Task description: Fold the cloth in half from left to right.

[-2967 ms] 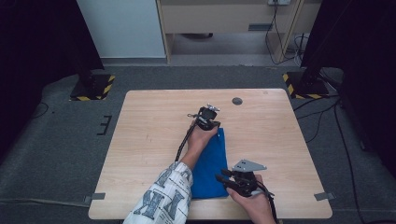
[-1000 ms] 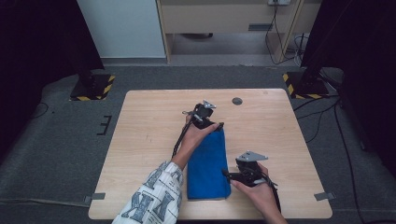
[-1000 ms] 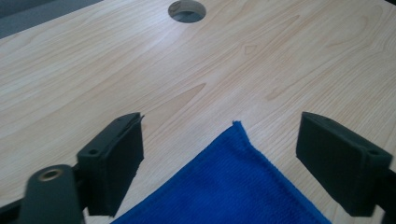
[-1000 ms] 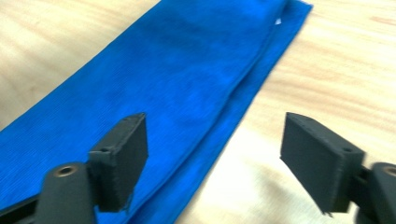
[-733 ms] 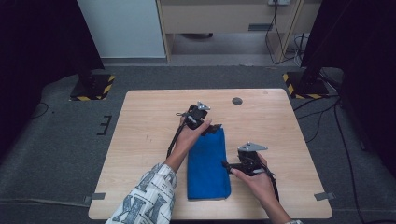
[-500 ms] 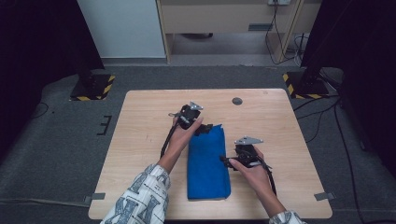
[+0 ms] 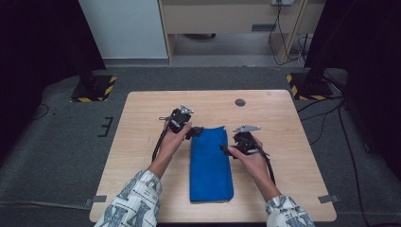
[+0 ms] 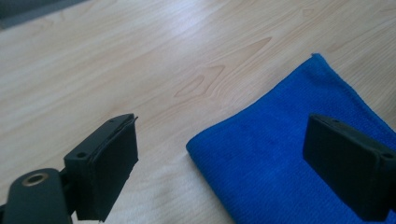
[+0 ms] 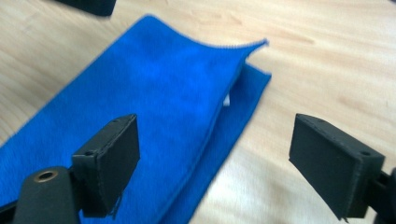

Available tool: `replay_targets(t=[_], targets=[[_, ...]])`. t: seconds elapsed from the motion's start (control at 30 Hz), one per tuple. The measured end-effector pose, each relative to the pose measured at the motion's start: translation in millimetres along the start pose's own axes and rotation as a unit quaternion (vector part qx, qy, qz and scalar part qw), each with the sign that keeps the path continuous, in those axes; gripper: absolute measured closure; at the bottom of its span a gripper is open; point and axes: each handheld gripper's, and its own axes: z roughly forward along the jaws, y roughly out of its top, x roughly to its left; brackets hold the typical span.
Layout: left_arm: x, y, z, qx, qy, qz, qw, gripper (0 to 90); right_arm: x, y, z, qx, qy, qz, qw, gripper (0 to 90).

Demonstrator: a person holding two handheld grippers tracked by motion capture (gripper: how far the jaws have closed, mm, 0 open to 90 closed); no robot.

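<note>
Across the middle of the wooden table [image 7: 142,142] a folded blue cloth [image 7: 210,165] lies as a long strip, its long axis running from the person's edge toward the far side, and both grippers stand at its far end, one on each flank. The left gripper [image 7: 195,132] sits just off the far left corner with its jaws spread wide and nothing between them; in the left gripper view that corner of the cloth [image 8: 280,154] lies ahead and toward the right jaw, bare wood under the left one. The right gripper [image 7: 226,150] sits at the right long edge, a little nearer the person, its jaws also wide apart and empty, having just been opening and then narrowing slightly. In the right gripper view the cloth [image 9: 154,102] runs away on the left, and its far corner shows two layers parted, the upper one lifted. Neither gripper touches the cloth; the left looks marginally nearer a corner, so a pinch there seems the likely next move.
</note>
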Motion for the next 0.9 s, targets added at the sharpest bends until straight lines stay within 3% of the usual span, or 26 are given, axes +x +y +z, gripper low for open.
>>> replay_targets(t=[0.1, 0.23, 0.33, 0.53, 0.67, 0.9], targets=[[3.3, -3.1, -0.8, 0.001, -0.007, -0.003, 1.0, 9.5, -2.0, 7.5, 1.0, -0.02, 0.006, 0.001, 0.9998, 17.8], [5.1, -5.6, -1.4, 0.004, -0.006, 0.004, 1.0, 9.5, -6.5, 14.1, 5.9, -0.018, 0.001, 0.007, 0.9998, 18.0], [6.3, -6.8, -0.7, 0.007, -0.003, 0.005, 1.0, 9.7, -9.8, 18.2, 10.7, -0.01, -0.006, 0.006, 0.9999, 18.3], [10.5, -10.4, 9.9, 0.026, 0.001, -0.013, 0.9996, 11.3, -14.7, 30.1, 30.6, 0.016, -0.02, 0.012, 0.9996, 20.3], [10.6, -12.3, 12.8, 0.025, 0.004, -0.013, 0.9996, 11.3, -12.0, 36.5, 38.1, 0.019, -0.021, 0.005, 0.9996, 21.0], [14.8, -14.6, 10.7, 0.023, -0.001, -0.02, 0.9995, 13.4, -12.8, 38.7, 49.0, 0.037, -0.028, 0.0, 0.9989, 29.8]])
